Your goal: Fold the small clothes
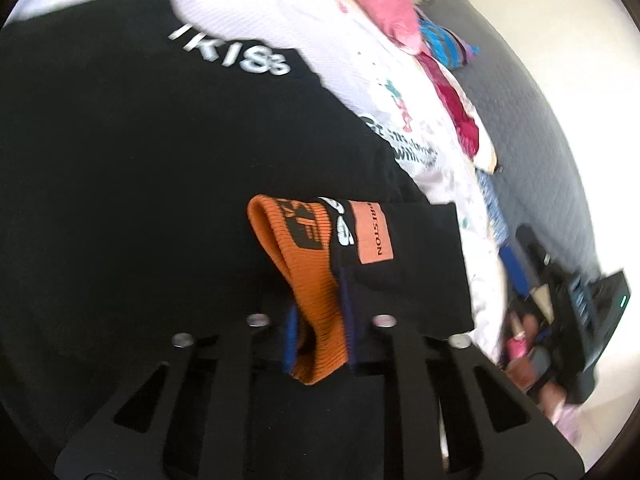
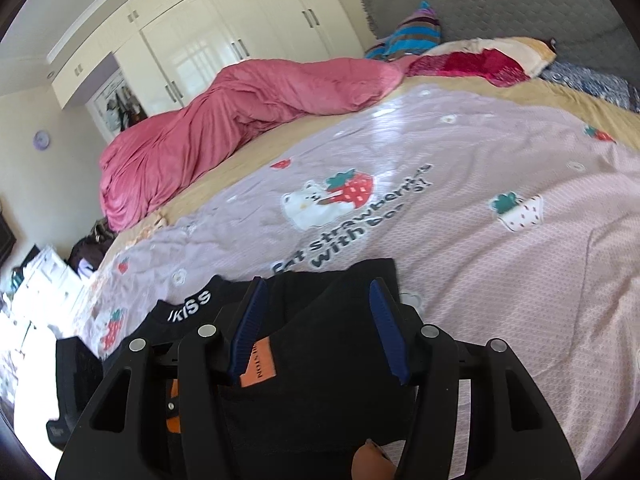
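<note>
The left gripper [image 1: 318, 336] pinches the orange cuff [image 1: 304, 264] of the black garment [image 1: 120, 180] on the near bedspread [image 2: 500, 200] — the thin pinch could slip. The right gripper [image 2: 318, 332], spread, hovers over it — closing carelessly risks bunching.

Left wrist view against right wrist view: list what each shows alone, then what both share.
Left only: the left gripper shut on an orange cuff, and the right gripper seen from outside. Right only: white wardrobes, a wall clock, the right gripper's open fingers. Both: the black garment, its orange label, the strawberry bedspread, the pink blanket.
</note>
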Tool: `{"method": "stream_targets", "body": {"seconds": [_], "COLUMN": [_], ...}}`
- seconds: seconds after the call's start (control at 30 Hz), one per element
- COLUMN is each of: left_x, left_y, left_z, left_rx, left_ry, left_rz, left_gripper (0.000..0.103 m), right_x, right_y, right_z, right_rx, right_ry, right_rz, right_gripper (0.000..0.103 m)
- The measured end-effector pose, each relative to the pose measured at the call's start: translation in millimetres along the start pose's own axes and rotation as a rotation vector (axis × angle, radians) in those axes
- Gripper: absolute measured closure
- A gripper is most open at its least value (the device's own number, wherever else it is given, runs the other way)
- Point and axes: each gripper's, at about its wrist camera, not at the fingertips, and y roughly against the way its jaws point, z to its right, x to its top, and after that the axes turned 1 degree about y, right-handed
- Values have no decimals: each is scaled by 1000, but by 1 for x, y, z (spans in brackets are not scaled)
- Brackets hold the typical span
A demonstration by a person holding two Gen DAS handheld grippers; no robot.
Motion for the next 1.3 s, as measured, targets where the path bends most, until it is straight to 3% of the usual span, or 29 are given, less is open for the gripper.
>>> {"method": "stream_targets", "body": {"seconds": [0.4,0.8,1.3], "left_x": [8,8,-3], "left_y": [77,153,159], "left_z": [6,-2,-28], "left_rx": [-9,-23,-4], "left_ry": [-68,-70,-31], "left_rz": [167,298,293], "left_gripper": [102,102,102], "right_x": [3,-3,-13], "right_y": [-1,-6,-15], "right_z": [36,21,0], "right_rx": [-38,-59,-76], "right_ry": [-123,-60,40], "right_rz": [-24,-40,-69], "right_gripper": [50,50,48]}}
